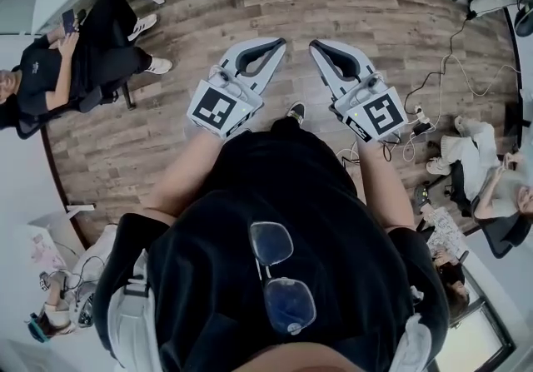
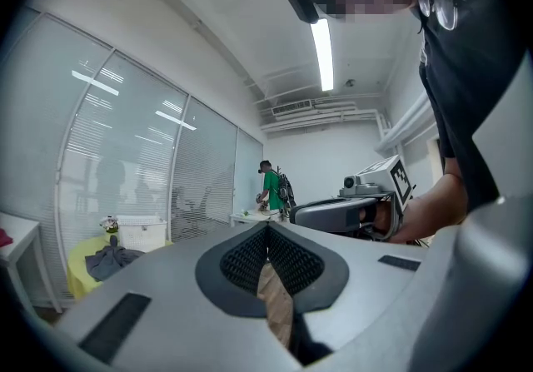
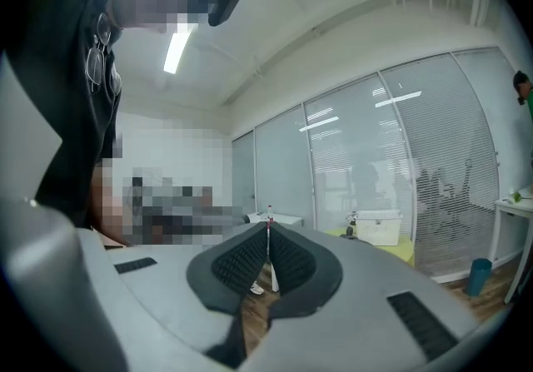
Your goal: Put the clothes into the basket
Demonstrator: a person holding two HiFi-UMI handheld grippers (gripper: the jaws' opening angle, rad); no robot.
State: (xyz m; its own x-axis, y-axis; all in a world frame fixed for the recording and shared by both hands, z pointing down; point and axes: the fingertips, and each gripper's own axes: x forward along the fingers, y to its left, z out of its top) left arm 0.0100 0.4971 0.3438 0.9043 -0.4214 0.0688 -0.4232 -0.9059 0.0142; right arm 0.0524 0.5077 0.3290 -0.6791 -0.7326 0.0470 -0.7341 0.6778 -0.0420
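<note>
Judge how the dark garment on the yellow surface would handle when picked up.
Likely floppy: the dark garment lies crumpled and slumped on the yellow surface. Probably light, draping from a pinch. It is too distant to judge the fabric.

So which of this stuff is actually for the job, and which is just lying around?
For the job: left gripper, right gripper, white basket, dark garment.
Just lying about: blue bin, glasses hung on the shirt.

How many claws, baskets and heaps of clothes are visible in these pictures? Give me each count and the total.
Claws: 2, left claw and right claw
Baskets: 1, white basket
Heaps of clothes: 1, dark clothes
Total: 4
</note>
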